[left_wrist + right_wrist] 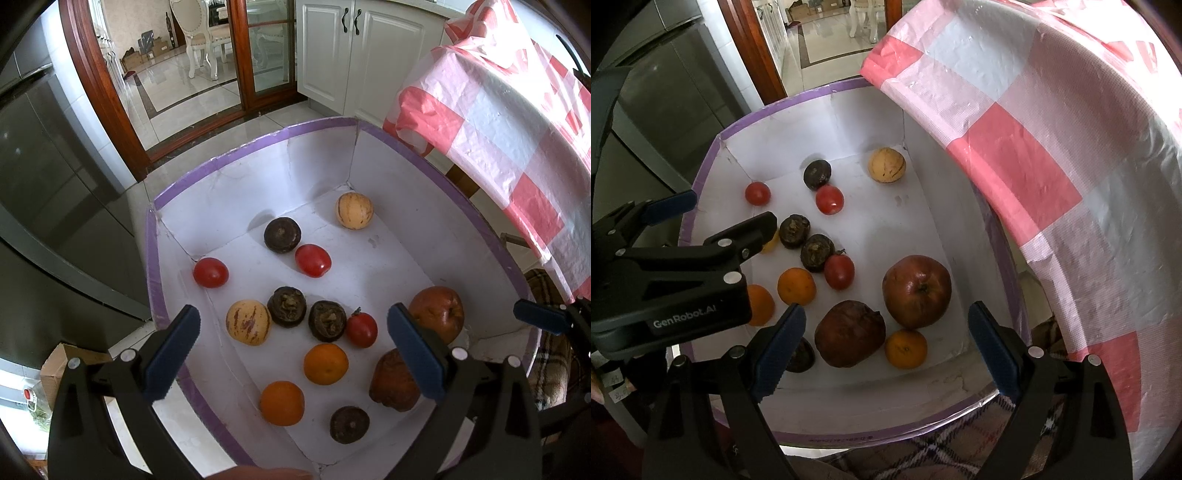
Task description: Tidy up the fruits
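- Left gripper (293, 347): fingers (171, 352) spread wide, nothing held, hanging above the near half of the white box (236, 192).
- Between those fingers, lower down: a striped yellow melon (248, 322), two dark wrinkled fruits (287, 306) touching each other, a small tomato (361, 329) beside them, and two oranges (325, 363) nearer the camera.
- Behind the right-hand finger: a red apple (437, 314) and a shrivelled brown apple (393, 382), both partly hidden.
- Right gripper (886, 352): fingers (779, 354) likewise wide apart and empty, poised over the box's near right corner.
- Framed between them: the shrivelled apple (849, 333), the red apple (916, 291) just beyond it, and a third orange (906, 349) touching the near wall.
- Farther off in the box: two more tomatoes (313, 260), another dark fruit (282, 235) and a second melon (354, 210) in the far corner.
- Off to the right: a bench under a pink-and-white checked cloth (1052, 166), overhanging the box's rim.
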The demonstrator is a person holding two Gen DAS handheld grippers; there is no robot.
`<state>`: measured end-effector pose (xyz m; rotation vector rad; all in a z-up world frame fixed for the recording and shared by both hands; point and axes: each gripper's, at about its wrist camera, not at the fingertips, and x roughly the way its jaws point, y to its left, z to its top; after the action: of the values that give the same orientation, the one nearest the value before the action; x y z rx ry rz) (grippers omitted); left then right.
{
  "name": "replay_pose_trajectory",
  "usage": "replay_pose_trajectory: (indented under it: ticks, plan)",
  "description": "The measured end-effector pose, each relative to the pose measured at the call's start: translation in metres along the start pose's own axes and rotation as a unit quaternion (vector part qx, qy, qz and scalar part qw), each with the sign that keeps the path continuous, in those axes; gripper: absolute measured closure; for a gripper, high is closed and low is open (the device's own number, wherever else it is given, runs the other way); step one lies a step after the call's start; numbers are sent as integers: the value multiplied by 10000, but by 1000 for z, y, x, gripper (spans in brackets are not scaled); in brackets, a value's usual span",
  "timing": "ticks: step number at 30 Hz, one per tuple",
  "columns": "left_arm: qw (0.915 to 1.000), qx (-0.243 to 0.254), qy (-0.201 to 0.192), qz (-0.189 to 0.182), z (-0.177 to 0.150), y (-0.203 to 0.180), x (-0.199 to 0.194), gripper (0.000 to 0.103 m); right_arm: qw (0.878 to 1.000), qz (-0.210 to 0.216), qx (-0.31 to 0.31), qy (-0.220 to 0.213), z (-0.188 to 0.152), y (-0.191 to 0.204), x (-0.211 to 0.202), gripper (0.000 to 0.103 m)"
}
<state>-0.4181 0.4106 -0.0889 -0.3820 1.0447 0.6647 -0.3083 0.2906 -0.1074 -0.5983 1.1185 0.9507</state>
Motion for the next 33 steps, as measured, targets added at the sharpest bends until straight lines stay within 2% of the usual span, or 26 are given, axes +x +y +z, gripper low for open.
replay_pose_trajectory:
  ticks: [19,26,33]
  plan:
    - [10000,-22,19,-15,0,0,3,2,10000,-2,-7,14,0,0,1,16]
    - [9999,-28,-35,103,-2,1,7,2,10000,-5,-15,12,0,0,1,16]
    - [10000,-71,50,-30,1,5,10,2,10000,-6,-25,14,-2,-1,2,16]
